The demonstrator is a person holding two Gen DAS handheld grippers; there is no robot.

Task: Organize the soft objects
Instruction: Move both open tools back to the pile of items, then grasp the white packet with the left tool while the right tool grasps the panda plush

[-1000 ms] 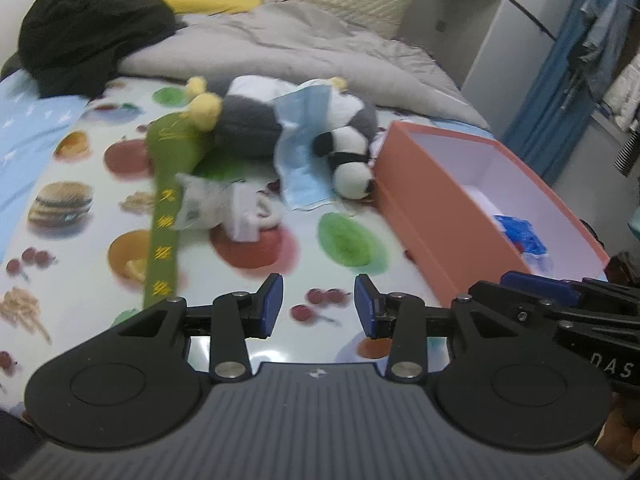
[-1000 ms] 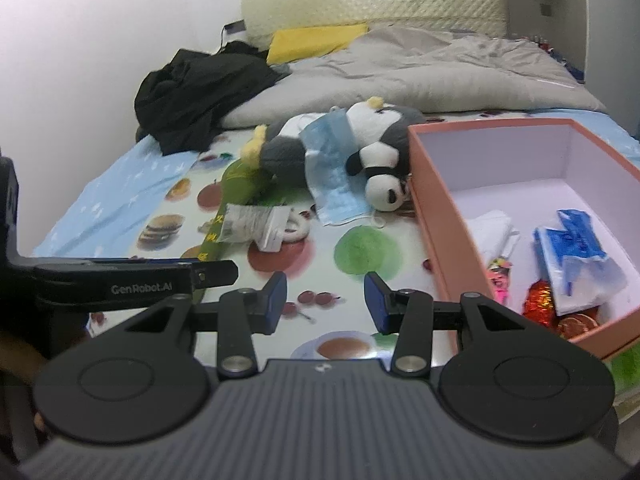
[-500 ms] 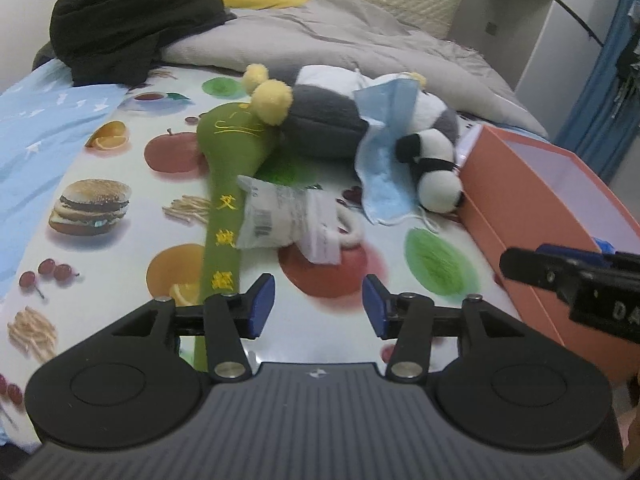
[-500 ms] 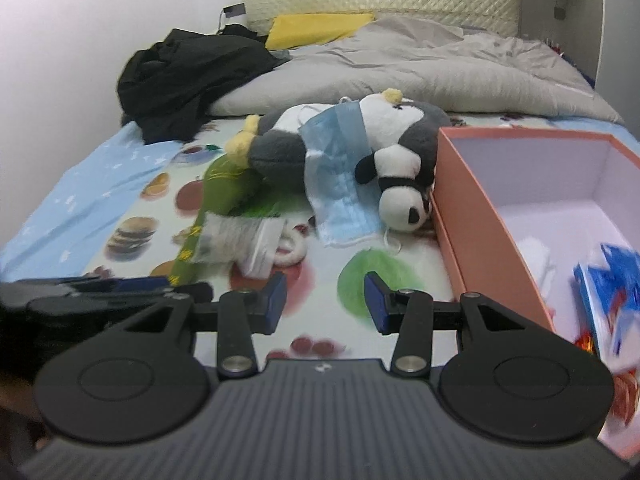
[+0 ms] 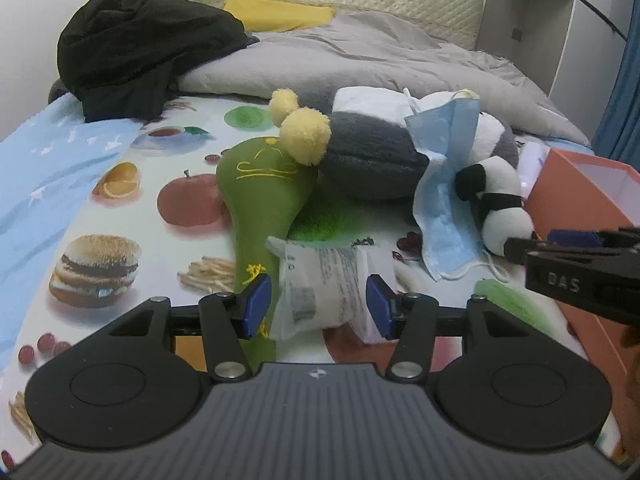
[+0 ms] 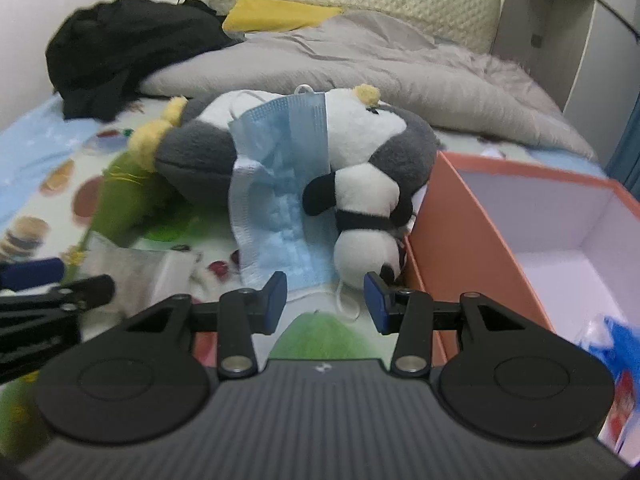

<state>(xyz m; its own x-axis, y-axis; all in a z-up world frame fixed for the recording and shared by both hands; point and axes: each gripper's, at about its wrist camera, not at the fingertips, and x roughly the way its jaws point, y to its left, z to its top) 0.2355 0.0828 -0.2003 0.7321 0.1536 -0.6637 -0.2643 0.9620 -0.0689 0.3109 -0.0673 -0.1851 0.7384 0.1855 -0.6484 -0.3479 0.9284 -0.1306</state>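
Observation:
My left gripper [image 5: 319, 305] is open, its blue pads on either side of a crumpled white plastic packet [image 5: 320, 286] that lies on the fruit-print sheet [image 5: 120, 216]. A long green plush [image 5: 262, 188] lies beside it. My right gripper [image 6: 325, 301] is open just before the lower edge of a blue face mask [image 6: 280, 196] draped over a grey and white penguin plush [image 6: 384, 140]. A small panda plush [image 6: 360, 216] leans against the orange box [image 6: 456, 232]. The mask [image 5: 448, 184], panda [image 5: 496, 196] and penguin [image 5: 376, 160] also show in the left wrist view.
The orange box [image 5: 576, 192] stands at the right with blue and white items inside [image 6: 616, 336]. A grey duvet [image 5: 380, 60], a black garment pile [image 5: 136, 52] and a yellow pillow [image 5: 280, 14] lie at the bed's head. The right gripper [image 5: 576, 264] shows in the left view.
Both grippers have moved forward and lower. The left one has opened wider and now straddles the white packet. The right one has closed in on the mask and panda.

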